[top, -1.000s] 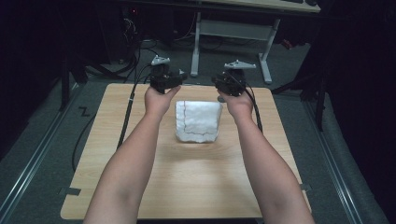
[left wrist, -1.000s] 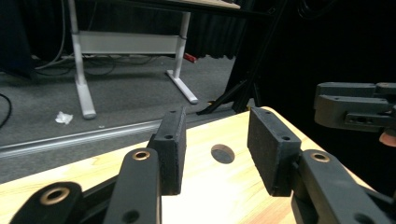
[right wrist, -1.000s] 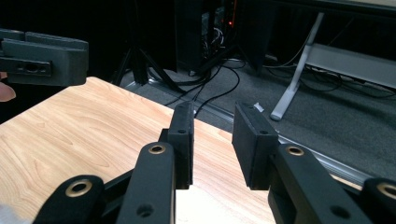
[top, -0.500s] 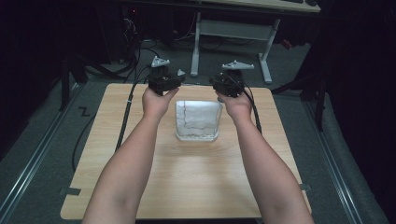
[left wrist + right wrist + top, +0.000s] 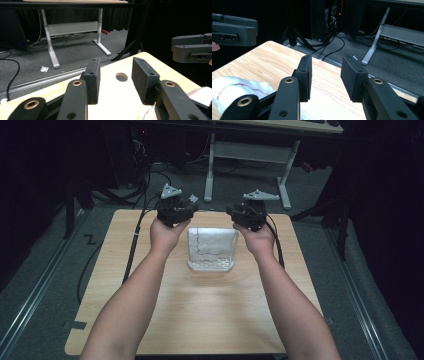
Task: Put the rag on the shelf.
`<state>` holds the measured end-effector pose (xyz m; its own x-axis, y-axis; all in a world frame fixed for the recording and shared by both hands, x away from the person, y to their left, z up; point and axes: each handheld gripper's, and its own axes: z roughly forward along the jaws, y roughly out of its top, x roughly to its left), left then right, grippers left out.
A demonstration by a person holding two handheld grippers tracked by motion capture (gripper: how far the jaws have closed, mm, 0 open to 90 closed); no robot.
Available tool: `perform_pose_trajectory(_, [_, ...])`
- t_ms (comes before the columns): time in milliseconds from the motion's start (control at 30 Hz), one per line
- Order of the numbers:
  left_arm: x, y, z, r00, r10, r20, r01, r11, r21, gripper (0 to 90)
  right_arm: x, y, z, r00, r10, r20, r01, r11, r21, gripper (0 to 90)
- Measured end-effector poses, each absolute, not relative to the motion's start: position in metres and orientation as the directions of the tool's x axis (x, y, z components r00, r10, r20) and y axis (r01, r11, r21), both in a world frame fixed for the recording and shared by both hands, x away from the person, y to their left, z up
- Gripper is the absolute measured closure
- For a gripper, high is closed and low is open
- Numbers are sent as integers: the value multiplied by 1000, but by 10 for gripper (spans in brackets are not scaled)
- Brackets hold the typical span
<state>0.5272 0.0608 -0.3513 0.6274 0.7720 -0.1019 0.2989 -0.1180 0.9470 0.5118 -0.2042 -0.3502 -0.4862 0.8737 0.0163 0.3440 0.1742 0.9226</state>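
- Towel [image 5: 211,249] lies folded mid-table [image 5: 200,320], between the two hands.
- Left gripper [image 5: 176,211] jaws apart, empty; right gripper [image 5: 248,214] the same.
- Looks soft, light, floppy — pinch the far corners, one each.

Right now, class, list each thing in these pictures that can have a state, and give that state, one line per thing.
left gripper: open, jaws apart, nothing between them, held above the table.
right gripper: open, jaws apart, nothing between them, held above the table.
white cloth: folded into a rectangle, lying flat on the table between the two hands, not gripped.
wooden table: bears the cloth alone.
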Motion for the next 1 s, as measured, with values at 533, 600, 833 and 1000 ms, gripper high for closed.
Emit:
perform_pose_trajectory(533, [456,90,-365,646,763,-23,236,-171,957,552,451,-214,-365,-515,855,-63,258,225,939,491])
perform_pose_trajectory(600, [440,98,-375,661,748,-62,252,-142,957,545,437,-217,-368,-528,847,-67,245,228,942,484])
perform_pose_trajectory(833, [375,129,-440,664,743,-79,306,-174,936,536,386,-236,-400,-531,845,-64,265,237,935,469])
perform_pose_trajectory(1000, [344,144,-490,672,736,-88,397,-257,881,518,352,-243,-446,-512,855,-86,321,283,904,470])
